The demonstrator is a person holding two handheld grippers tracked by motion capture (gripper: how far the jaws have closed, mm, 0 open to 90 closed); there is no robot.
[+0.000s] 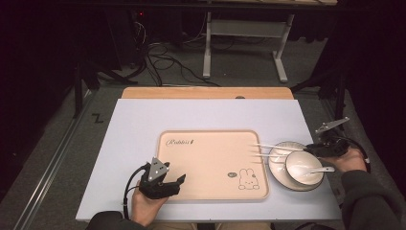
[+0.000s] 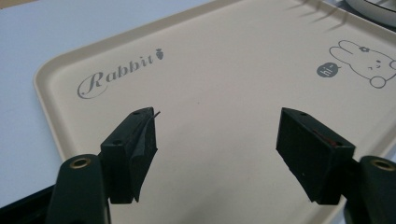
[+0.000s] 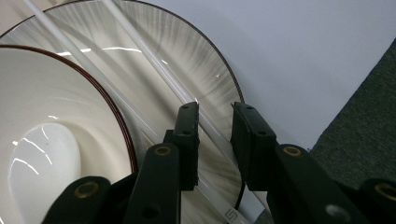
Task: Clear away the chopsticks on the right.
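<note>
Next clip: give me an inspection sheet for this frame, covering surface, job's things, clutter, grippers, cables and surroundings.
Surface: pale mat on a wooden table.
Job's things: beige tray with rabbit print lies flat; plate at its right edge carries a bowl with a spoon in it; two white chopsticks lie across the plate toward the tray.
Clutter: nothing seen.
Grippers: left gripper open above the tray; right gripper has its fingers either side of one chopstick, a gap visible.
Cables: black cable trails from the left gripper; loose cables on the floor.
Surroundings: dark room, grey stand beyond the table.
</note>
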